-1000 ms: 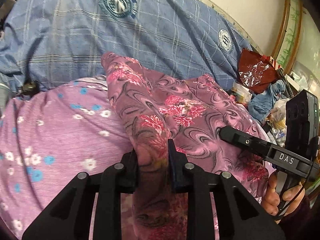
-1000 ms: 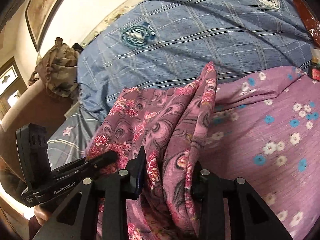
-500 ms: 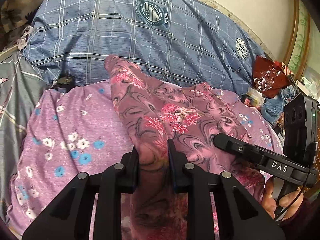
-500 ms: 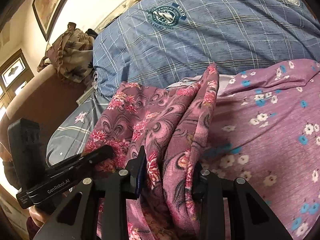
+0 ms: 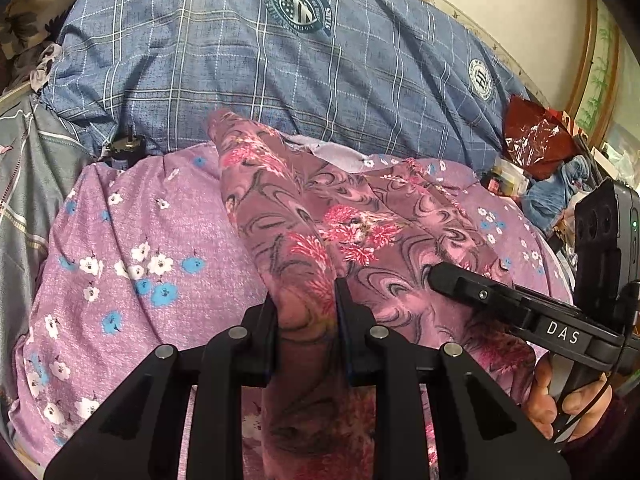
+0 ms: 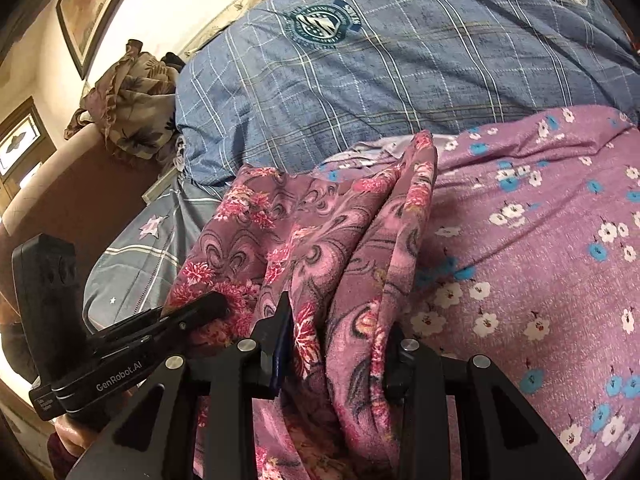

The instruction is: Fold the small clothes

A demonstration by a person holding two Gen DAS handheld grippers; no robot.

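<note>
A lilac flowered sheet (image 5: 132,264) covered the bed across the lower frame, with a blue plaid quilt (image 5: 248,64) heaped above it. The mauve floral garment (image 5: 320,224) lay bunched at centre, pinched by both the left gripper (image 5: 306,300) and the right gripper (image 6: 340,324). A framed picture (image 6: 90,4) hung upper left; red plastic bag (image 5: 536,140) sat at right.

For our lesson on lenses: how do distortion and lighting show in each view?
Left wrist view: fisheye bends the blue checked quilt into an arc, corners go black, and the red bag glints. Right wrist view: the same bulge and dark corners; the wall is washed out, while the floral garment stays sharp.
</note>
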